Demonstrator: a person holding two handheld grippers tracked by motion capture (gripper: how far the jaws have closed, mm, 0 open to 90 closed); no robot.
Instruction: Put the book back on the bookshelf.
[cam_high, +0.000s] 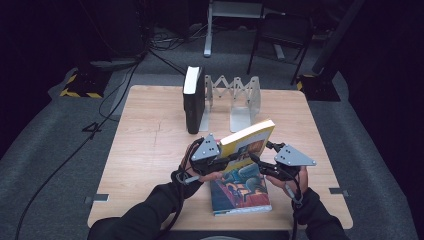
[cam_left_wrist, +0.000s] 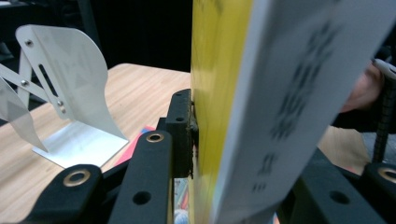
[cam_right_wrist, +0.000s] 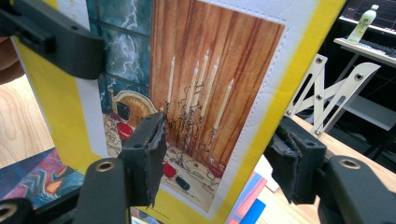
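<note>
- Light wooden surface (cam_high: 150, 150) on a grey carpeted floor.
- Black book (cam_high: 193, 100) upright against a metal expanding bookend (cam_high: 235, 97) at the far edge.
- Colourful book (cam_high: 242, 192) flat near the front.

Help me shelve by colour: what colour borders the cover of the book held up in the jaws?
Yellow, around the lifted book's illustrated cover; clearest in the right gripper view.

High view overhead facing forward, tool views close, all sharing yellow book (cam_high: 248, 139)
</note>
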